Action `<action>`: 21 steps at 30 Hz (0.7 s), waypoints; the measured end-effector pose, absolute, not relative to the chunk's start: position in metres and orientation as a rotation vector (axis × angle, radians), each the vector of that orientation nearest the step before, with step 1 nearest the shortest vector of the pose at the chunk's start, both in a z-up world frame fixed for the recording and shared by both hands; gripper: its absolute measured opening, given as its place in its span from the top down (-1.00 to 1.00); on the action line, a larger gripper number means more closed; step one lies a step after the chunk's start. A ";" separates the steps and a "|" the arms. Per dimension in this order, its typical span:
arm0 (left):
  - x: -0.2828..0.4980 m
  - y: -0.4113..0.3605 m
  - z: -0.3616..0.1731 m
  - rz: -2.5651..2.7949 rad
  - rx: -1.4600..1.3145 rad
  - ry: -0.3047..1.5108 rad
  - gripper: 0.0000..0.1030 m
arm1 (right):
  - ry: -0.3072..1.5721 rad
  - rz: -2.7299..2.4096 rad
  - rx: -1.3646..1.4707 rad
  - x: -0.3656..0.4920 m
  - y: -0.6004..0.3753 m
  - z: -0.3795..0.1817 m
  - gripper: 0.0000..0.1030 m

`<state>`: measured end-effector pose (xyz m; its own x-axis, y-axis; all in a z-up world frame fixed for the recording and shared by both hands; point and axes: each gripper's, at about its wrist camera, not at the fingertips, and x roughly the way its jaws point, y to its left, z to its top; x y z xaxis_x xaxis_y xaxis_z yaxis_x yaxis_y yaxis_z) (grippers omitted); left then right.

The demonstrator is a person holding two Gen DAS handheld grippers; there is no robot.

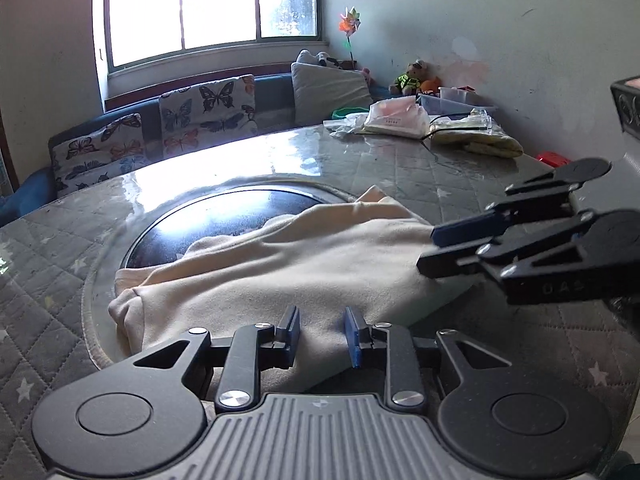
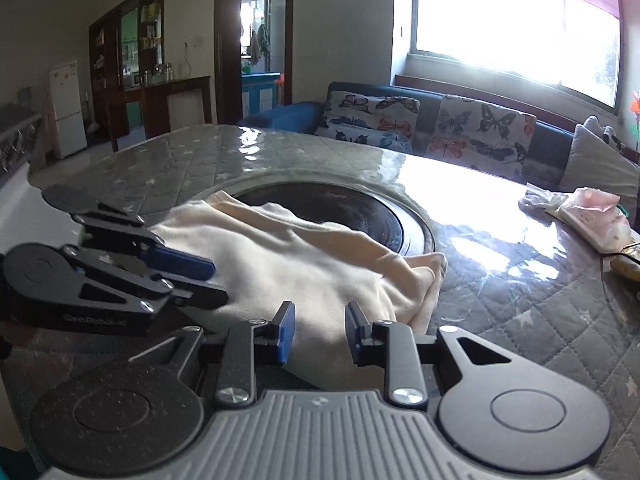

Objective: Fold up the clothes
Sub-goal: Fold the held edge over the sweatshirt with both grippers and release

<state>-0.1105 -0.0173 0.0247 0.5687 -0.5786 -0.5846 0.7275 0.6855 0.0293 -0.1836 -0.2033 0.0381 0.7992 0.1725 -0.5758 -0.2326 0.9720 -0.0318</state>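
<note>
1. The table [image 1: 460,176] fills both views: a grey quilted top with pale stars under a glossy clear sheet, catching strong glare from the window [image 1: 208,4].
2. A sofa [image 2: 400,96] runs along the wall behind the table, with butterfly-print cushions [image 2: 480,132] and a plain grey pillow [image 1: 330,88] leaning on it.
3. A round black plate [image 2: 360,216], ringed by a pale rim, is set into the middle of the table.
4. The cloth [image 1: 300,264] is a cream garment lying bunched on the table. It covers the near part of the black plate and spills over the rim toward both grippers. A folded, rounded end sits at one side and loose creases run across the top.
5. The left gripper [image 1: 322,336] is at the cloth's near edge. Its blue-padded fingers [image 1: 294,330] stand apart with a clear gap. Cloth shows through that gap, and I cannot tell whether the fingers touch it.
6. The right gripper [image 2: 318,332] is at the neighbouring edge of the cloth, just beside the left one. Its fingers [image 2: 287,328] are likewise spread, with cloth showing between them and nothing pinched.
7. Clutter sits at the far end of the table: plastic bags [image 1: 394,118], a clear box [image 1: 460,100] and a yellowish cloth bundle [image 1: 488,142].
8. Stuffed toys [image 1: 412,78] and a pinwheel [image 1: 350,26] are in the corner by the wall.
</note>
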 end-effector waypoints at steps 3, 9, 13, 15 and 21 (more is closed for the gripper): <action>-0.111 -0.016 0.027 -0.777 0.274 0.570 0.46 | 0.592 0.230 -0.106 -0.184 -0.198 0.038 0.50; -0.109 -0.016 0.021 -0.757 0.259 0.606 0.32 | 0.599 0.240 -0.151 -0.186 -0.185 0.030 0.46; -0.109 -0.013 0.029 -0.738 0.219 0.630 0.11 | 0.580 0.240 -0.143 -0.190 -0.184 0.035 0.36; -0.110 -0.010 0.032 -0.724 0.198 0.636 0.03 | 0.575 0.236 -0.142 -0.192 -0.182 0.035 0.23; -0.114 -0.003 0.039 -0.667 0.143 0.669 -0.20 | 0.569 0.222 -0.128 -0.199 -0.181 0.037 0.01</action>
<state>-0.1143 -0.0030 0.0387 0.5865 -0.5260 -0.6159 0.6148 0.7842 -0.0843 -0.1990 -0.1808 0.0368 0.8192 0.1724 -0.5469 -0.2431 0.9682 -0.0588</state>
